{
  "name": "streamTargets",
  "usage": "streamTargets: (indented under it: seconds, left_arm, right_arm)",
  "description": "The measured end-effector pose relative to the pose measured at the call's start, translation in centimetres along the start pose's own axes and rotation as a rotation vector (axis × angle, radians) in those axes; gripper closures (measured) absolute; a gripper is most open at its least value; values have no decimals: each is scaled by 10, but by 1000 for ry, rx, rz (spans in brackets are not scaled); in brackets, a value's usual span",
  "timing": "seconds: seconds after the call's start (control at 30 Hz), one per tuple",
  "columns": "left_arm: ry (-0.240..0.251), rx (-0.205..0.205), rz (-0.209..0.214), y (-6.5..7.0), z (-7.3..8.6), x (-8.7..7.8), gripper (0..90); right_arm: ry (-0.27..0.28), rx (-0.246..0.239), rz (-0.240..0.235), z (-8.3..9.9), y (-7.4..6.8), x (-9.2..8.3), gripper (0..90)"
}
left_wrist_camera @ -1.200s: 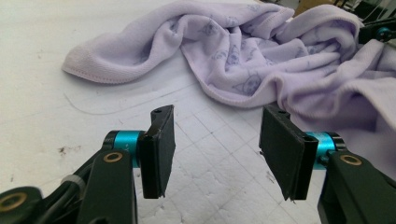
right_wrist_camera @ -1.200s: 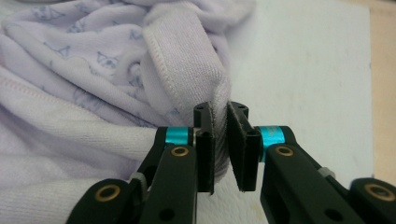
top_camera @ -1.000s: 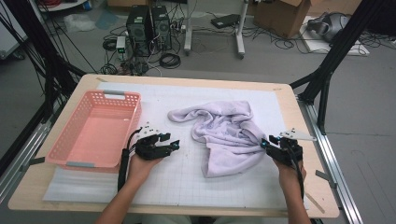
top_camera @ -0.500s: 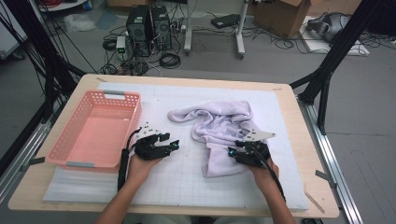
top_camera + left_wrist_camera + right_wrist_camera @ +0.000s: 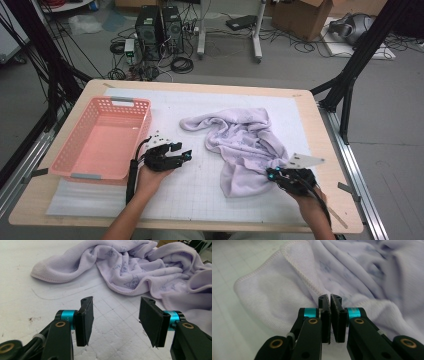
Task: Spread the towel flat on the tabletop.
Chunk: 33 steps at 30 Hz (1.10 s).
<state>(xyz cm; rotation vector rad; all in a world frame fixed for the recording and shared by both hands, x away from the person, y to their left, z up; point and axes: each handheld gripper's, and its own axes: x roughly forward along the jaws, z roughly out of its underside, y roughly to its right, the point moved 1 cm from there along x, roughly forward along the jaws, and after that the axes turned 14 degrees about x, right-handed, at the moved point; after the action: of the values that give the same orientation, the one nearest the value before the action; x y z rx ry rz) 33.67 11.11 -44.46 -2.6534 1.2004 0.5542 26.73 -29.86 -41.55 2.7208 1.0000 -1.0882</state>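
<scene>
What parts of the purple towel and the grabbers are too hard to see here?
- Towel: its underside and inner layers are buried in its own folds, high view.
- Right gripper: jaws look shut, but whether cloth is pinched between them cannot be told; they cover the spot, right gripper view.
- Towel prints: blurred, right gripper view.
- Left gripper: its body is cut off by the bottom edge, left gripper view.

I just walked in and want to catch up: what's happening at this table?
A person is working on a crumpled lilac towel with a claw in each hand. The right claw has just closed its jaws at the towel's near edge; they stand nearly together, though whether cloth is pinched between them I can't tell. The left claw rests open on the white mat, short of the towel, beside a pink basket.
</scene>
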Motion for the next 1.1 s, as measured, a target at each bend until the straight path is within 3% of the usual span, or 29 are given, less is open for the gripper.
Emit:
streamTargets:
  seconds: [0.07, 0.13, 0.27, 0.33, 0.43, 0.5, 0.57, 0.87, 0.9, 0.97, 1.0, 1.1]
  left_arm:
    - [3, -4, 2, 1, 0, 1, 456]
    - [1, -5, 4, 1, 0, 2, 457]
    - [1, -1, 19, 5, -1, 5, 467]
    - [-1, 0, 32, 8, -2, 7, 469]
    - [-6, 15, 59, 16, -6, 13, 468]
    - [-11, 23, 69, 19, -8, 16, 465]
    - [-23, 39, 105, 28, -15, 26, 452]
    - [-84, 59, 163, 59, -30, 63, 403]
    - [-101, 66, 171, 68, -34, 76, 393]
    - [-124, 70, 180, 72, -37, 82, 382]
    - [-150, 99, 182, 82, -42, 95, 382]
    - [-155, 127, 188, 97, -50, 110, 382]
  right_arm:
    - [16, 6, 32, 11, 7, -19, 868]
    - [35, 30, 94, 21, 19, -36, 867]
    - [80, 147, 231, 36, 44, -66, 860]
    - [115, 177, 249, 38, 49, -75, 818]
    - [197, 213, 278, 33, 50, -86, 683]
    - [231, 213, 296, 27, 48, -88, 633]
    - [246, 208, 295, 22, 45, -86, 605]
    - [195, 138, 322, 16, 35, -61, 549]
    - [187, 128, 331, 17, 36, -59, 549]
    - [193, 140, 330, 18, 37, -58, 547]
    - [197, 145, 332, 18, 38, -58, 548]
    - [203, 151, 335, 19, 40, -59, 545]
